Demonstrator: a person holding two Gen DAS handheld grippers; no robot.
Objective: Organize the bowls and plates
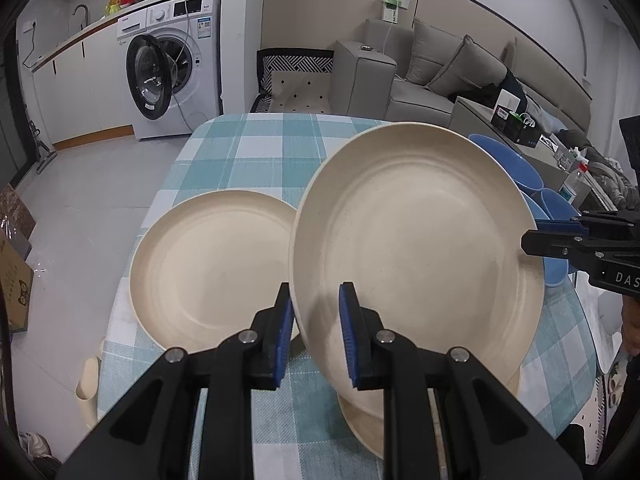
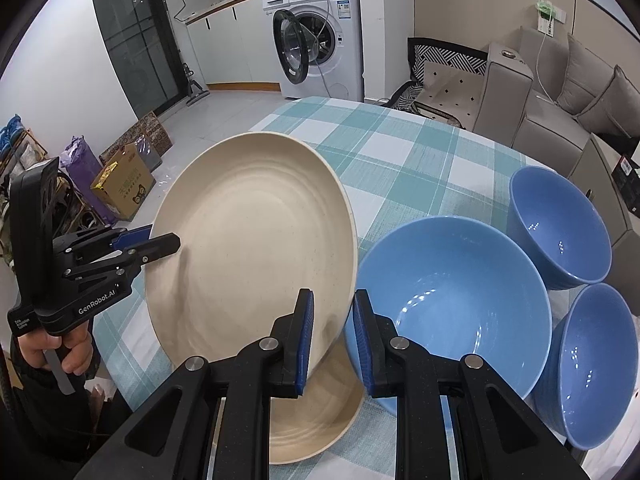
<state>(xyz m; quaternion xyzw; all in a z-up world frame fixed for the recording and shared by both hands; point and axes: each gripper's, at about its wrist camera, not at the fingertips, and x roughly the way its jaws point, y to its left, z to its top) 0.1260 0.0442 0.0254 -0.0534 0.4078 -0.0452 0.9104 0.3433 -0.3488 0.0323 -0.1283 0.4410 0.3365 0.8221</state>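
A cream plate hangs tilted above the checked tablecloth, gripped at two opposite rims. My left gripper is shut on its near rim in the left wrist view. My right gripper is shut on the opposite rim, beside the bowls. Each gripper also shows in the other's view: the right gripper and the left gripper. A second cream plate lies flat to the left. A third cream plate lies partly hidden under the held one. Three blue bowls stand on the right.
The table's left edge drops to a tiled floor, with cardboard boxes standing on it. A washing machine with its door open stands beyond the table, and a grey sofa is at the far right. A person's hand holds the left gripper's handle.
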